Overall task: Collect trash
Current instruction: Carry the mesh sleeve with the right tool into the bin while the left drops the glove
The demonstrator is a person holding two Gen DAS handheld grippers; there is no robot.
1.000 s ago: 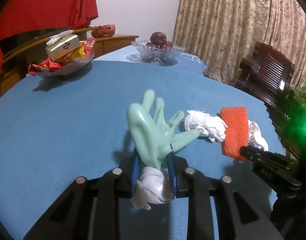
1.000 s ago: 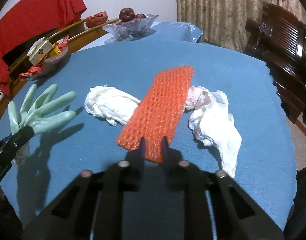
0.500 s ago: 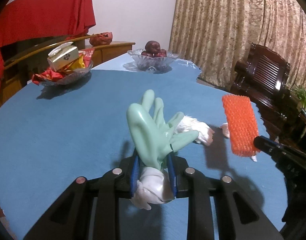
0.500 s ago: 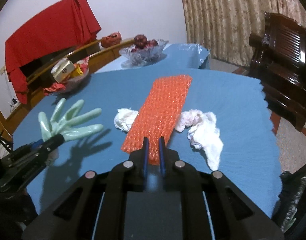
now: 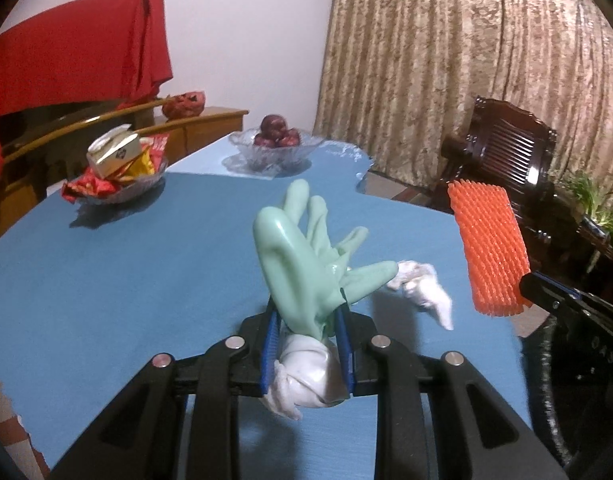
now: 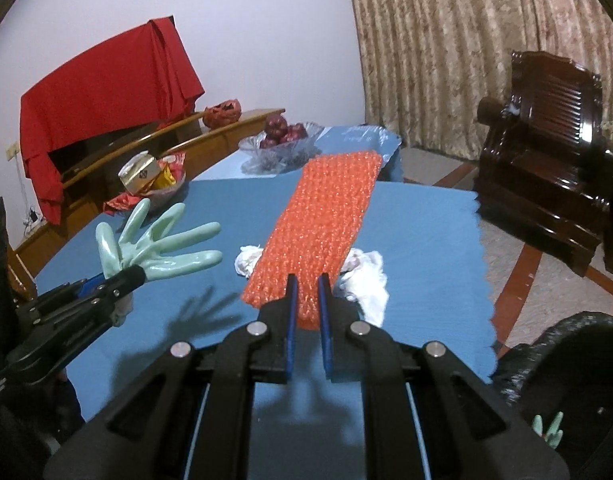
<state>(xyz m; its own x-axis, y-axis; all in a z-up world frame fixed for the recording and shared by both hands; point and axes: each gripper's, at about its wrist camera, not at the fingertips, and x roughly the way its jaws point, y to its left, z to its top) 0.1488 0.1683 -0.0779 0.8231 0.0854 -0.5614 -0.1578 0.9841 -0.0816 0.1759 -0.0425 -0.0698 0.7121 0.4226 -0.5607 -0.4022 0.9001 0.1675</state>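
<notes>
My left gripper [image 5: 306, 312] is shut on a pale green rubber glove [image 5: 306, 252], held up above the blue table [image 5: 126, 264]; the glove also shows in the right wrist view [image 6: 158, 240]. My right gripper [image 6: 305, 280] is shut on an orange foam net strip [image 6: 326, 216], lifted off the table; the strip also shows in the left wrist view [image 5: 490, 248]. Crumpled white tissues [image 6: 366, 276] lie on the table under the strip, one on each side of it [image 6: 248, 258]. A black trash bag [image 6: 570, 360] with another green glove inside [image 6: 548, 434] sits at the lower right.
A glass bowl of red fruit [image 5: 276, 144] and a glass dish of snack packets [image 5: 118, 168] stand at the table's far side. A dark wooden chair [image 6: 546, 152] stands right of the table. Curtains hang behind. A wooden sideboard with red cloth lines the left wall.
Both grippers have risen and pulled back from the table. The orange strip has been lifted off the tissues. The trash bag has come into the right wrist view.
</notes>
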